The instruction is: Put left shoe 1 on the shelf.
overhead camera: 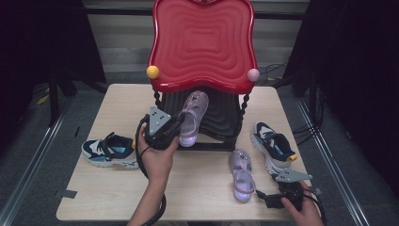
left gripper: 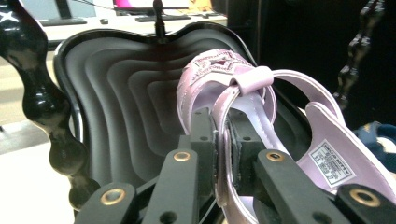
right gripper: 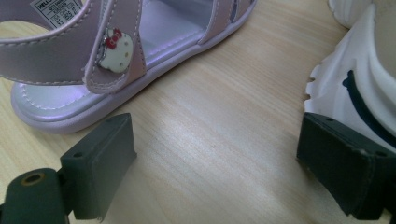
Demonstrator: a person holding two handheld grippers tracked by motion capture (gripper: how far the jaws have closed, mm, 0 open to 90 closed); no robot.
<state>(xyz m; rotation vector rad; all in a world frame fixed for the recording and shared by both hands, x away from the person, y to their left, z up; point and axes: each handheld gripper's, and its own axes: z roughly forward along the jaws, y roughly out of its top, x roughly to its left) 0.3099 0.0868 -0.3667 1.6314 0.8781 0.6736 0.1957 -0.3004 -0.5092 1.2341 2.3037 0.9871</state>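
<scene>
- Above the table, high view: the left gripper (overhead camera: 175,127) is clamped on the strap of a lilac sandal (overhead camera: 192,118) and holds it at the mouth of the black lower shelf (overhead camera: 221,117) of a two-tier stand, whose red upper tray (overhead camera: 202,42) overhangs it near the table's far edge. The sandal's toe points inward and looks lifted rather than resting flat. To place it well, I judge the toe should go in low under the red tray, and the sole should settle on the shelf before the jaws let go.
- Same view, front right corner of the table (overhead camera: 197,193): the right gripper (overhead camera: 270,200) lies low beside the second lilac sandal (overhead camera: 242,175); a blue-and-white sneaker (overhead camera: 273,146) stands near the right edge and its mate (overhead camera: 109,150) near the left edge.
- Along the jaws, left gripper view: the black fingers (left gripper: 201,140) pinch the heel strap (left gripper: 224,116) tightly, the strap standing on edge between them. The ribbed shelf (left gripper: 121,112) slopes away behind, with a beaded post (left gripper: 46,112) at one side. The grip is narrow, so the shoe may swing; a slow, level push seems wise, keeping clear of the post.
- Along the jaws, right gripper view: the jaws stand wide apart and hold nothing, over bare table (right gripper: 210,140). The second sandal (right gripper: 93,60) lies just past one jaw, the sneaker's white sole (right gripper: 345,79) beside the other.
</scene>
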